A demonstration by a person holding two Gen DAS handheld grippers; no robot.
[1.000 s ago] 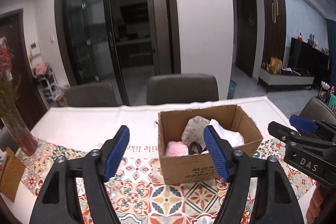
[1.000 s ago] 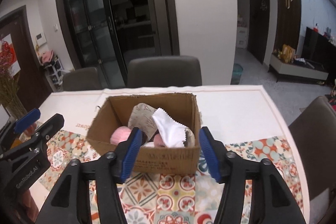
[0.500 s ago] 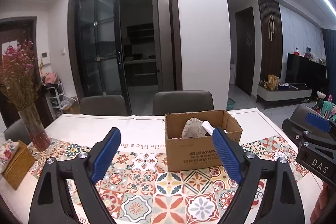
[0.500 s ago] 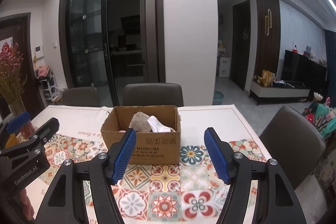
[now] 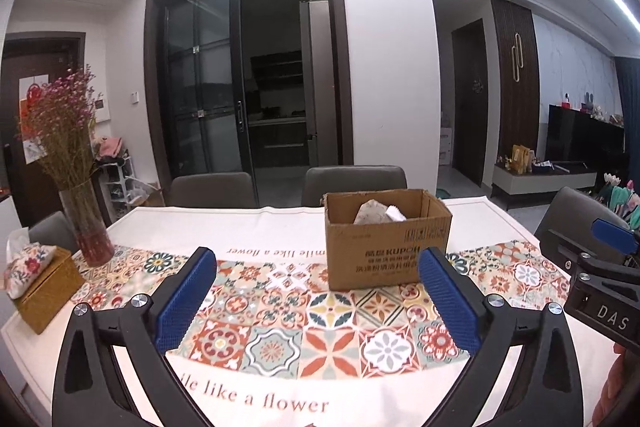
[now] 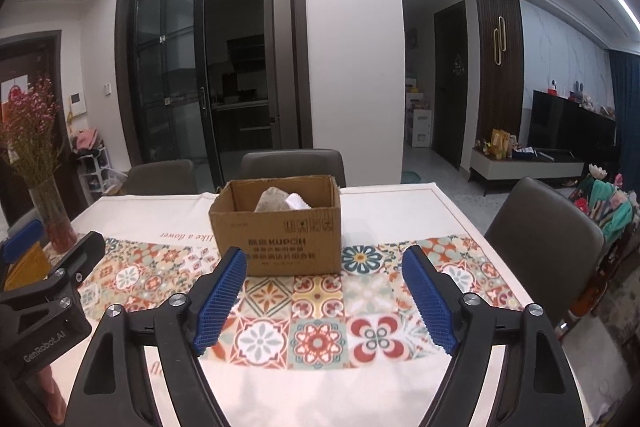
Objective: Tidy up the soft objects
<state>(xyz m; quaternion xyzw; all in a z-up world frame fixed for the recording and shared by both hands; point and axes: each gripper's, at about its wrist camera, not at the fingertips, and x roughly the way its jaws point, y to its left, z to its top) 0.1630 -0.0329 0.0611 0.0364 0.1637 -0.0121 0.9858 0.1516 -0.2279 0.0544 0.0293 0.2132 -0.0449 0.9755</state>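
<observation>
— Dining room, patterned cloth [image 5: 320,315] over the table, grey chairs along the far side, dark glass doors behind. Where's your box?

— Your box [image 5: 386,239] sits on the cloth near the far edge, top open. From the right wrist view the same box [image 6: 280,227] stands straight ahead, past the fingertips.

— And the soft things?

— Two show above the rim: a printed pouch [image 5: 370,211] and a white cloth [image 5: 395,213] just beside it, both inside the box. Anything deeper is hidden by the cardboard wall.

— What are your grippers doing?

— Your left gripper [image 5: 318,301] hangs over the near part of the table, its blue pads [image 5: 186,301] spread wide, with nothing between them but the tiled pattern. Your right gripper [image 6: 324,301] is likewise spread wide and carries nothing. Both are well short of the box.

— Can you see each one from the other camera?

— Partly. The right one shows at the right edge of the left view, the left one at the left edge of the right view.

— Anything else on the table?

— At your left, a glass vase [image 5: 88,227] of dried pink flowers, and nearer, a wicker tissue box [image 5: 44,287] with a floral cover. The vase [image 6: 56,223] also shows in the right view.
</observation>
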